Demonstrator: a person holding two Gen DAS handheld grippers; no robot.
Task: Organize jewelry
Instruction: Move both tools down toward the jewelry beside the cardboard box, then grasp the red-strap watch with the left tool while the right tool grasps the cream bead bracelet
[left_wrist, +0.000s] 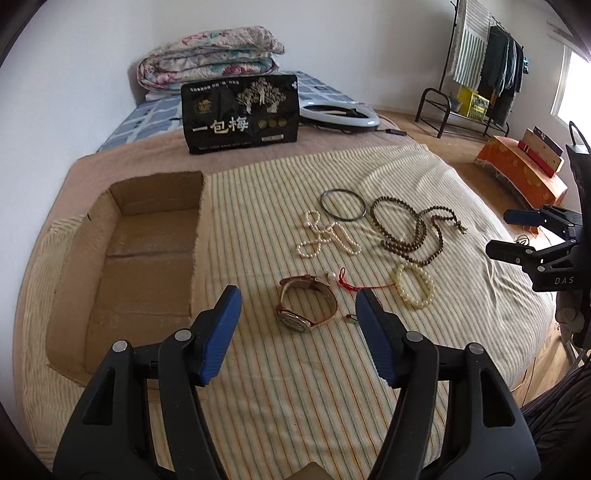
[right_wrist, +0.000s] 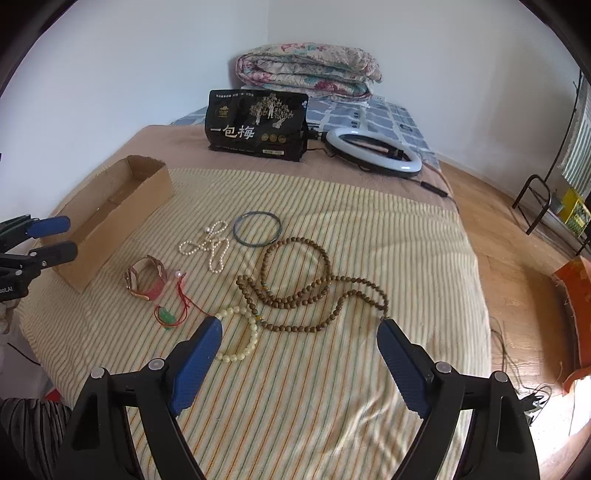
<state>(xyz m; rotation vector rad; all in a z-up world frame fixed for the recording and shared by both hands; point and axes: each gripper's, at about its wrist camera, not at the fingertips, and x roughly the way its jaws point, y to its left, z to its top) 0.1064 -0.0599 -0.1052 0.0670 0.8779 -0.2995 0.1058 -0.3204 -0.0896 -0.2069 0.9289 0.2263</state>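
Observation:
Jewelry lies on a striped cloth on the bed. A wristwatch lies just ahead of my open, empty left gripper. Beside it are a red cord with a green pendant, a pale bead bracelet, a pearl necklace, a dark bangle and a long brown bead necklace. My right gripper is open and empty above the bracelet and brown beads. An open cardboard box sits at the left.
A black snack bag stands at the back of the bed, with a ring light beside it and a folded quilt behind. A clothes rack and an orange box stand on the wooden floor at right.

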